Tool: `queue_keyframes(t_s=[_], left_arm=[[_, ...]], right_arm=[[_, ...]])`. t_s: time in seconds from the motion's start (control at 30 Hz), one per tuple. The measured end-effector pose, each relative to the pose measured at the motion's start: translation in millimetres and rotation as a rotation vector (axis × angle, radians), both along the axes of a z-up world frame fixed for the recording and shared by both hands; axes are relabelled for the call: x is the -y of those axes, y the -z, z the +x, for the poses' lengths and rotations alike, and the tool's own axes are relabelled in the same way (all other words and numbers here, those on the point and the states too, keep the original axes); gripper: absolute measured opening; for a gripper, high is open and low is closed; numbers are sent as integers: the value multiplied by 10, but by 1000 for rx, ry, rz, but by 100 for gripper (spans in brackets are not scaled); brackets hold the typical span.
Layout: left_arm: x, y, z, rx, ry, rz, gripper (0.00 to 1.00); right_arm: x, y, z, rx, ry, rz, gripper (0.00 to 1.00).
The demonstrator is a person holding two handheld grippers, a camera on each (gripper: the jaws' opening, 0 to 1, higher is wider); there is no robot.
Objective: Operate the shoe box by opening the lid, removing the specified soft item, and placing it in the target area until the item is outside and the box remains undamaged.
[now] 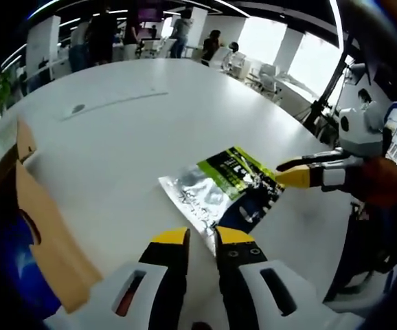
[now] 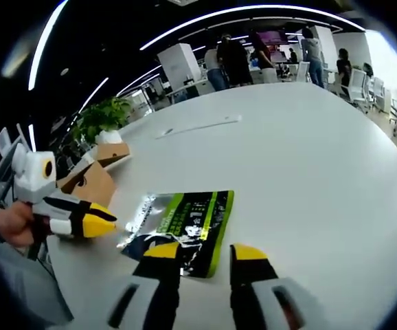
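Observation:
A soft foil pouch (image 1: 222, 189), silver with a green and black label, lies flat on the white table (image 1: 150, 117), outside the box. The brown cardboard shoe box (image 1: 44, 234) stands at the left with its flap up; in the right gripper view the box (image 2: 92, 180) sits beyond the pouch (image 2: 185, 223). My left gripper (image 1: 202, 237) is just short of the pouch's near corner, jaws a little apart with nothing between them. My right gripper (image 2: 205, 251) is open at the pouch's near edge. It enters the left gripper view as the right gripper (image 1: 298, 175), tip at the pouch's right corner.
The left gripper (image 2: 88, 221), held by a hand, comes in from the left in the right gripper view. A potted plant (image 2: 102, 117) stands behind the box. Several people (image 2: 233, 58) and chairs are past the table's far side. The table edge (image 1: 301, 130) curves at the right.

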State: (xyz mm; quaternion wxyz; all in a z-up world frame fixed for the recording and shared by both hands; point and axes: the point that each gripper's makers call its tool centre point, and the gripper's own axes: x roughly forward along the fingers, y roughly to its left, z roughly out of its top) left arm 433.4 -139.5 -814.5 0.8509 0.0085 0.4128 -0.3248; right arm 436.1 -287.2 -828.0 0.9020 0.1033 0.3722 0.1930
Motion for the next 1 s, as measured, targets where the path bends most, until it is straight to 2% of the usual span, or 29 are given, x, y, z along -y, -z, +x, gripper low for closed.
queue_keyframes(t_s=[0.2, 0.43, 0.63, 1.0], left_arm=[[-29, -136, -32, 20, 6, -10, 14], [-153, -234, -34, 36, 7, -20, 14], [-300, -311, -14, 56, 0, -39, 14], [-412, -526, -91, 81, 8, -96, 15]], right_arm=[[-10, -73, -34, 7, 20, 8, 25], [-68, -168, 2, 29, 21, 6, 25], [-160, -271, 11, 50, 21, 12, 25], [-382, -379, -43, 69, 3, 30, 25]])
